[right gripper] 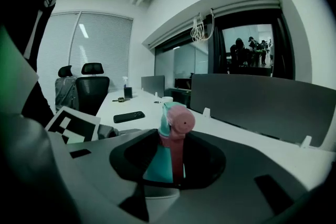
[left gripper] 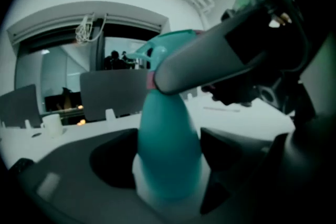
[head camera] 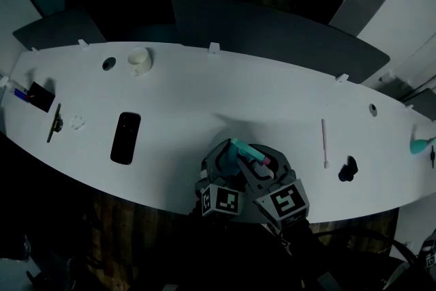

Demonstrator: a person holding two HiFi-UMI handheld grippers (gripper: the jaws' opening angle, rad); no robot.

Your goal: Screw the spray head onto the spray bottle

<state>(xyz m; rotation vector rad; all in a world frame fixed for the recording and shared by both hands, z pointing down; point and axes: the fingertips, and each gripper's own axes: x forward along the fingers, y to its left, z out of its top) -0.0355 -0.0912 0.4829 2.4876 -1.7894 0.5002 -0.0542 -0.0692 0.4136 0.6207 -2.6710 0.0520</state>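
The spray bottle (left gripper: 168, 155) is smooth teal plastic, a cone that narrows from a wide shoulder to a thin neck, with a paler white band round its foot. My left claw (head camera: 225, 163) is clamped on its lower body, and the bottle stands upright between the two dark, matte grey jaws.

The spray head (right gripper: 176, 126) sits on top of the neck. It is teal with a round pink nozzle face and a pink trigger hanging down the front. My right claw (head camera: 262, 167) is closed on this head from the other side, and one of its grey jaws crosses the left gripper view just at the neck. How far the thread is turned down I cannot tell.

Both claws meet over the near edge of the white table (head camera: 204, 99), which is flat, glossy and long. A flat black phone (head camera: 125, 138) lies well off to the left. A thin pale stick (head camera: 324, 143) and a small black object (head camera: 348, 169) lie to the right, apart from my claws. A white cup (head camera: 139, 61) stands near the far edge, in front of a grey divider (head camera: 272, 31). The surface straight ahead of the bottle is bare.
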